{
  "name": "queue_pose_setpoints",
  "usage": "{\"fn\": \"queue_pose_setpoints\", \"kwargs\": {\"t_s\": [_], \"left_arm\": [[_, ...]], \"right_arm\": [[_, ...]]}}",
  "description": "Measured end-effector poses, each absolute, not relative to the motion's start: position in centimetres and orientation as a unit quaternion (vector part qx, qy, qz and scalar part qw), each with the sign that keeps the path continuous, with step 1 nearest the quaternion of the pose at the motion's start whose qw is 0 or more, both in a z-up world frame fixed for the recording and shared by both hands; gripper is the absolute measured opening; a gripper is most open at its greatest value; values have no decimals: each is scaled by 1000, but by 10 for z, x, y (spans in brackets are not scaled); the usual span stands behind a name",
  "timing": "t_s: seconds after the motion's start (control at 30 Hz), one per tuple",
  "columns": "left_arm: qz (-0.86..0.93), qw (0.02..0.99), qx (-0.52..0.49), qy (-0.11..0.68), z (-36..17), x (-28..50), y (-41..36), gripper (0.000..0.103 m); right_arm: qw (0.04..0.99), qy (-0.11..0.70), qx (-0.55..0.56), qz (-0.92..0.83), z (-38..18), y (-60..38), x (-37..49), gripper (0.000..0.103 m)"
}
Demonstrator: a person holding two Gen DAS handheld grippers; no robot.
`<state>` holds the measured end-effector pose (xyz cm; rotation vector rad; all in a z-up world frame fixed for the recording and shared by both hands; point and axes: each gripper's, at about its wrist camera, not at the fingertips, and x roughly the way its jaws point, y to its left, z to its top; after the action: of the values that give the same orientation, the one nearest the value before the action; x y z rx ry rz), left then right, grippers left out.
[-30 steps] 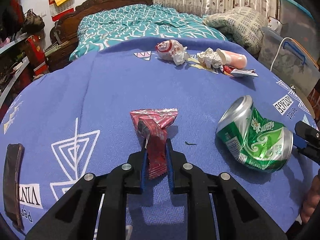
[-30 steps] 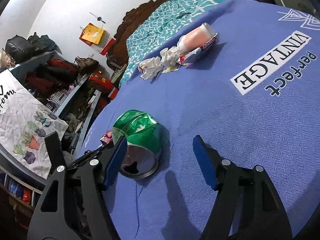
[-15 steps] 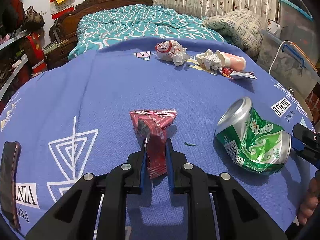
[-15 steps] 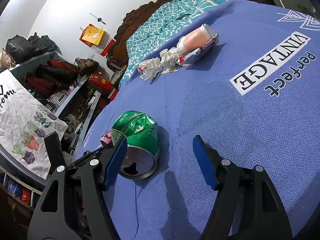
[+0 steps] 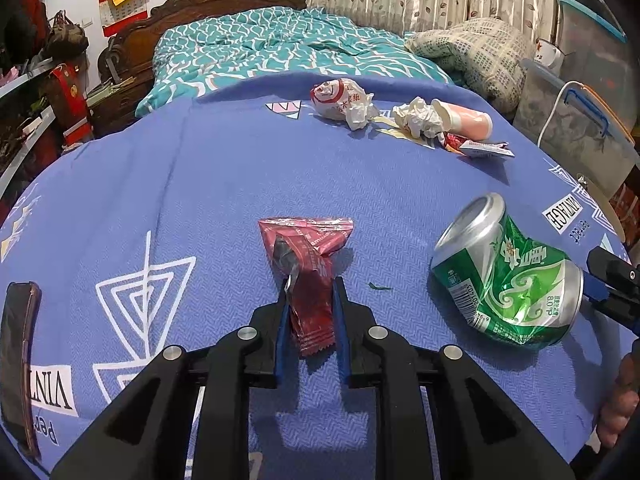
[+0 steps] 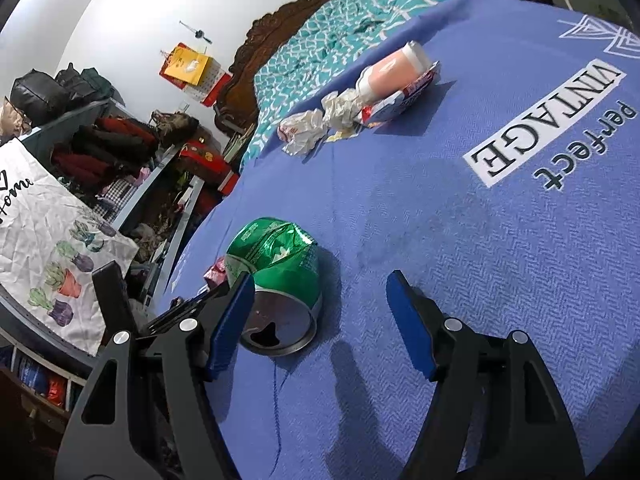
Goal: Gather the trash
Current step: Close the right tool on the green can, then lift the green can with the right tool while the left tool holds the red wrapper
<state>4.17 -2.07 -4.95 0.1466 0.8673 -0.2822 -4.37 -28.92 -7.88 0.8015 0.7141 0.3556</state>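
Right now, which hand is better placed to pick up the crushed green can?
The right. The right gripper stands open at the green can, one pad beside its rim. The left gripper is shut on the red wrapper, so it is occupied.

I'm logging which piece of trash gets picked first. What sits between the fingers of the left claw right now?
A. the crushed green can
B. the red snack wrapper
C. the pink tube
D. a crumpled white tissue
B: in the left wrist view the left claw is nearly closed on the red snack wrapper, while the crushed green can lies apart to the side.
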Motion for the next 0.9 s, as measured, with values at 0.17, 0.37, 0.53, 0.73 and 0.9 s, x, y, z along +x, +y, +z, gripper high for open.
{"fn": "queue_pose_setpoints", "kwargs": {"t_s": [0.17, 0.37, 0.53, 0.73, 0.9], "left_arm": [[-141, 894, 69, 419, -50, 44, -20, 17], [-144, 894, 69, 418, -49, 44, -20, 18], [-145, 895, 69, 417, -49, 43, -20, 18], [-144, 894, 68, 418, -48, 43, -20, 18], [-144, 895, 69, 417, -49, 42, -21, 18]], "right_arm": [[810, 360, 415, 203, -78, -297, -28, 70], [790, 423, 379, 231, -71, -291, 16, 70], [766, 473, 343, 267, -73, -265, 47, 70], [759, 500, 300, 291, -72, -234, 58, 50], [766, 490, 307, 282, -72, -232, 48, 31]]}}
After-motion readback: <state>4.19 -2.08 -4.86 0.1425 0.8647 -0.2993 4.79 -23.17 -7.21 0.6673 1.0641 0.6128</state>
